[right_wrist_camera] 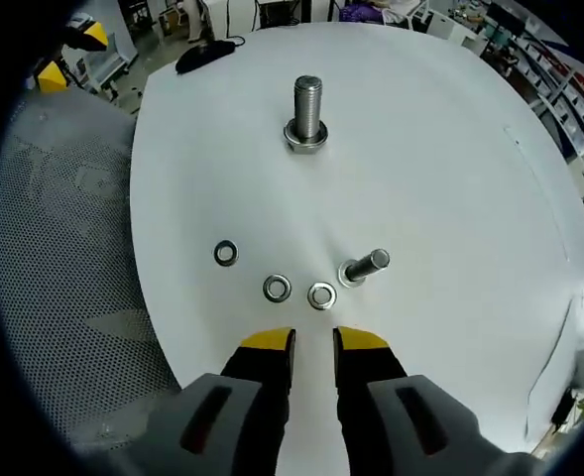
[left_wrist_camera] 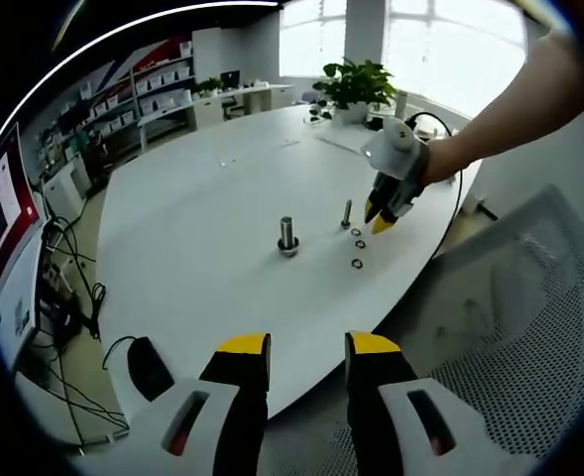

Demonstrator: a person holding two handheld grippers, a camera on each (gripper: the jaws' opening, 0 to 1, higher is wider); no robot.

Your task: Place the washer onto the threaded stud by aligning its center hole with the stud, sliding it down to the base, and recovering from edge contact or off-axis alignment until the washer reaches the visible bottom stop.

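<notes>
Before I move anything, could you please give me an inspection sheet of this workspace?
Surface: white table, bare around the parts.
Job's things: large stud upright; small stud beside three washers lying flat in a row.
Clutter: black mouse at the table edge.
Grippers: right gripper above the washers, slightly open, empty; left gripper back off the table, open, empty.
Cables: bundle on the floor.
Surroundings: mesh chair, potted plant, shelving.
</notes>
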